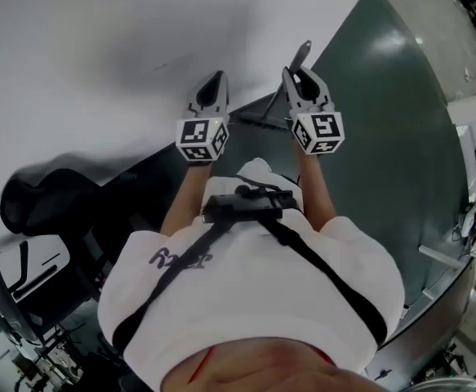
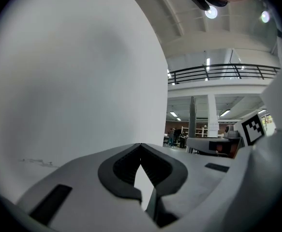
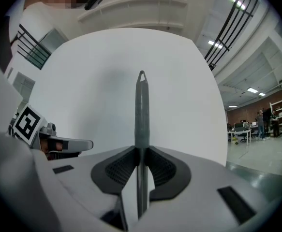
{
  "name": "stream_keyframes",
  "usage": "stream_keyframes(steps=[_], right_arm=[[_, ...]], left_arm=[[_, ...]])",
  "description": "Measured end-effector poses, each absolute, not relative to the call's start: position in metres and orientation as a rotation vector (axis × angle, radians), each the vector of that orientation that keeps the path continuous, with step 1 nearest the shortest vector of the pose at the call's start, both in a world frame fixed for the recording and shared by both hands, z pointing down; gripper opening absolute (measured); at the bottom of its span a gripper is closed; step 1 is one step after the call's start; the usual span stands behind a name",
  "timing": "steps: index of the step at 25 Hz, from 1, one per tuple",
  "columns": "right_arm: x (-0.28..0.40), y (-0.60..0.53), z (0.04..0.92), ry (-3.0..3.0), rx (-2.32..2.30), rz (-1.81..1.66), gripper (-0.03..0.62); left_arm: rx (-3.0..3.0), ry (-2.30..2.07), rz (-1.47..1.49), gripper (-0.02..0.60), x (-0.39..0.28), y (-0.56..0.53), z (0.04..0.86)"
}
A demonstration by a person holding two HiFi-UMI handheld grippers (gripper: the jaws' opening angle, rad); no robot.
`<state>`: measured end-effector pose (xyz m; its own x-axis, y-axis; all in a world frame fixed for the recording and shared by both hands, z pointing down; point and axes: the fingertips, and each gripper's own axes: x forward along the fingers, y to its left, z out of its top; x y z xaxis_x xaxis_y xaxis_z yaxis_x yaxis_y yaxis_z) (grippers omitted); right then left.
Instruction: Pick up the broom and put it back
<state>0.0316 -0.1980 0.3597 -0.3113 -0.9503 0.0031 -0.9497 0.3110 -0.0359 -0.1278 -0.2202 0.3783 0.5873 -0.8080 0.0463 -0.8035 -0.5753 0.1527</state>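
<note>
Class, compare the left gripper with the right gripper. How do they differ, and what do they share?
The right gripper is shut on the broom handle; the left gripper is shut with nothing held. The handle sticks out past the right gripper's fingers; beyond the left gripper's tips there is only the white wall. Both are pale grey with dark pads and point toward that wall.

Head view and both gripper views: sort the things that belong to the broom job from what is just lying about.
Job in hand:
- broom handle, clamped in the fingers of the right gripper
- left gripper, fingers together, empty

Just around:
- white wall
- black chair
- green floor
- balcony railing
- desks, far off
</note>
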Motion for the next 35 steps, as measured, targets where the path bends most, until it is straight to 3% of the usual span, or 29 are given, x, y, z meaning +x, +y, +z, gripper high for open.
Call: stream_keyframes(steps=[18,28,35], right_arm=[[0.222,-0.152,0.409,2.586,-2.127,-0.279,0.089],[0.275,-0.177,0.512,2.934,-1.814,-0.542,0.089],[0.260,-0.188,0.607,3.392,-1.348,-0.567,0.089]], left_arm=[[2.727,-0.944,0.086,0.011,0.054,-0.200,0.396],[2.612,-0.940,0.224,0.011,0.101,-0.222,0.460],[2.540,-1.004,0.305,0.011,0.115,-0.242,0.512]])
